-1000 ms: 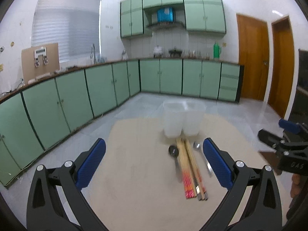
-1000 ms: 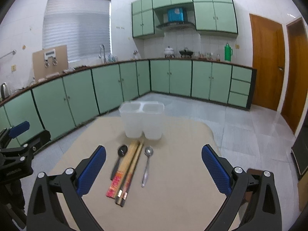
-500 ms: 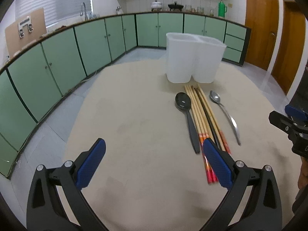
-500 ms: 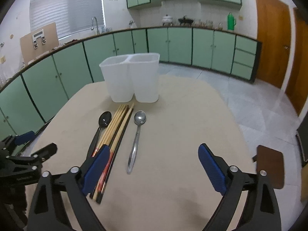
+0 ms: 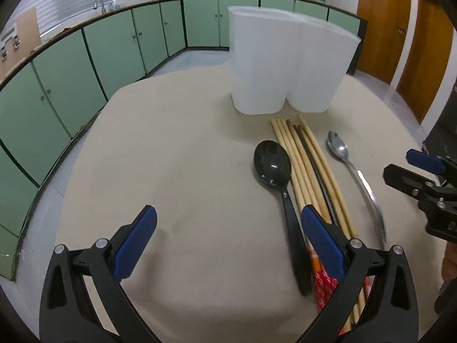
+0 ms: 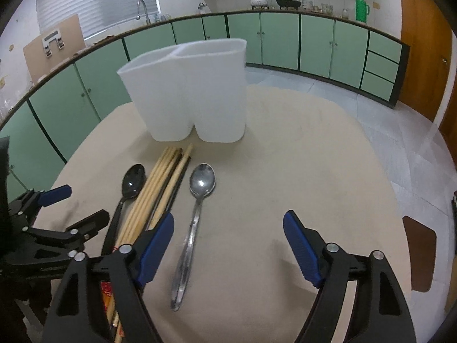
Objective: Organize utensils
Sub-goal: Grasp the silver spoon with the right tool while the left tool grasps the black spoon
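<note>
Beige table (image 6: 300,157): white holder (image 6: 197,91) behind chopsticks (image 6: 160,188), two spoons

Pale green base cabinets (image 6: 285,43) are curving around the room from nine o'clock to two o'clock under a dark countertop (image 6: 314,14). A blinded window (image 6: 94,3) is glowing at eleven o'clock above a sink tap (image 6: 142,7). Wooden doors (image 5: 380,25) are standing at two o'clock. Grey floor tiles (image 6: 400,137) are showing beyond the beige tabletop (image 6: 300,171).

Soft indoor light, fisheye-warped edges
</note>
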Available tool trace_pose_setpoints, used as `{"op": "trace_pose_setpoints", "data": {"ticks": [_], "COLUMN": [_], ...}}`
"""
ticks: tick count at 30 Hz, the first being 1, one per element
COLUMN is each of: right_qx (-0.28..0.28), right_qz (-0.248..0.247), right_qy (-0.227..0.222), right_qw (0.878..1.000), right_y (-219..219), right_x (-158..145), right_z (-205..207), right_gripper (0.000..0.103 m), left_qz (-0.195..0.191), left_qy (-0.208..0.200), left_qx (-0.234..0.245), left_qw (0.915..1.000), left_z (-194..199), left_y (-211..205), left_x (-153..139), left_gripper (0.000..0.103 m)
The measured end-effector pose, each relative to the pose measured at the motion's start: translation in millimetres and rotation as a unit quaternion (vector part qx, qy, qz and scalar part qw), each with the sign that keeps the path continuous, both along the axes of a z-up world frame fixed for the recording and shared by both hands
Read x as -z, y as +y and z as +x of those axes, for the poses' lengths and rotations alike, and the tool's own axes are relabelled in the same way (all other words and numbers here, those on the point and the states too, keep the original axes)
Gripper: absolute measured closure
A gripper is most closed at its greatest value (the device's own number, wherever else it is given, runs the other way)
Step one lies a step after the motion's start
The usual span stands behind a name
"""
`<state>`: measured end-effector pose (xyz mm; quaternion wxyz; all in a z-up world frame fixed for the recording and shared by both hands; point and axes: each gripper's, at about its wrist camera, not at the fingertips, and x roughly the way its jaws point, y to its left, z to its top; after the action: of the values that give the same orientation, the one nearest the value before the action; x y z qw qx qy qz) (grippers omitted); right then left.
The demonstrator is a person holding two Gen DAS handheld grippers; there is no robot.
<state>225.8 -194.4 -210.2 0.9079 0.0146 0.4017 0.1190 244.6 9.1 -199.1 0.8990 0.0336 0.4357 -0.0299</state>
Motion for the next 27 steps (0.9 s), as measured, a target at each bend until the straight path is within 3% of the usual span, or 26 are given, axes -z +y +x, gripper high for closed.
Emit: {"op": "trace_pose_setpoints", "data": {"ticks": [8, 21, 24, 27], "right_qx": [-0.008, -0.014, -0.013, -0.009], "right_qz": [-0.006, -0.046, -0.057, -0.049], "right_qy": [0.007, 0.024, 0.031, 0.045], "right_qw": [1.0, 0.999, 0.998, 0.998], "right_y": [5.3, 32.2, 37.2, 37.0], "right_x": [3.3, 9.5, 10.9, 16.2], "right_z": [10.4, 40.2, 49.3, 60.0], "right_gripper": [0.026, 0.027, 0.036, 0.037], "left_qz": [0.011, 0.022, 0.03, 0.025], "left_qy": [0.027, 0.018, 0.017, 0.021], "left_qx": [0.001, 0.01, 0.014, 0.018], "left_qw": [0.9996, 0.9995, 0.9993, 0.9993], "left_z": [20.4, 29.8, 37.0, 41.3], "left_y": [-7.3, -11.1, -17.2, -21.5], "left_x": [18.2, 5.1, 4.2, 5.1], "left_gripper": [0.004, 0.005, 0.006, 0.006]}}
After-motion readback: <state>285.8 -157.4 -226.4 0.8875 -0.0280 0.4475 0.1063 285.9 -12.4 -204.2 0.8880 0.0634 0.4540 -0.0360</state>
